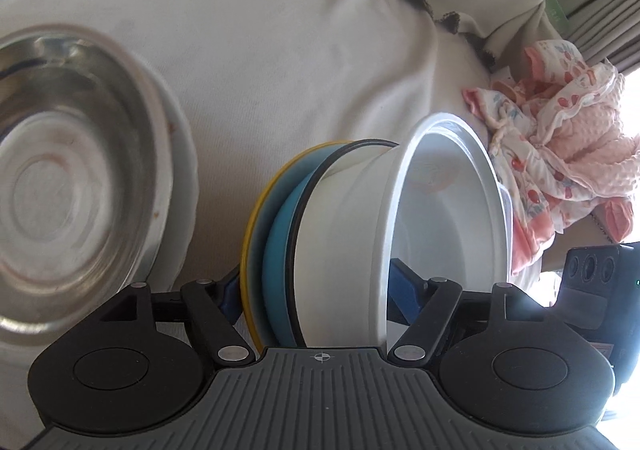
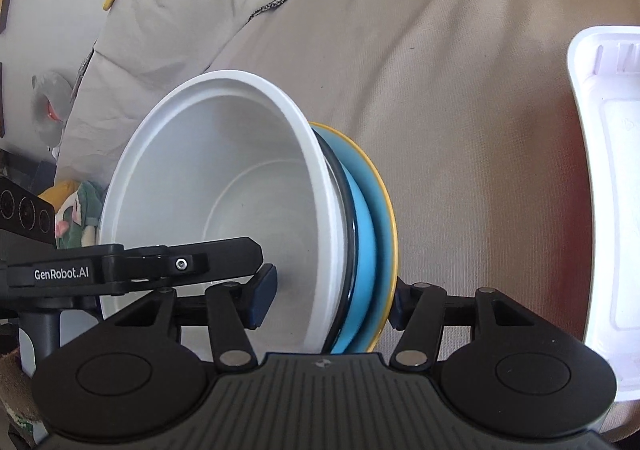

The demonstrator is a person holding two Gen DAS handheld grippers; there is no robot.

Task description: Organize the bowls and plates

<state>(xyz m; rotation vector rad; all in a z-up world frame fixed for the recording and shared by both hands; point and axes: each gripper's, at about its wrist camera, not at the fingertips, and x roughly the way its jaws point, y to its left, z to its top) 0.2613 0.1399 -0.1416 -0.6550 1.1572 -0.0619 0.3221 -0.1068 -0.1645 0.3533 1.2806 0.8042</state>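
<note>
Right gripper [image 2: 326, 300] jaws clamped on the tilted stack of white bowl [image 2: 224, 186] and blue plate [image 2: 366, 242], left gripper [image 1: 316, 300] jaws apart around it.

- A stack of dishes [image 1: 320, 234] stands on edge between both claws: a deep bowl [image 1: 348, 242] nested against two plates [image 1: 276, 234].
- In the left wrist view, a metal bowl [image 1: 68, 178] sits left of the stack on the cloth-covered surface [image 1: 260, 50], and crumpled fabric [image 1: 560, 146] lies to the right, behind the stack.
- In the right wrist view, a tray [image 2: 608, 186] lies right of the stack, well apart.
</note>
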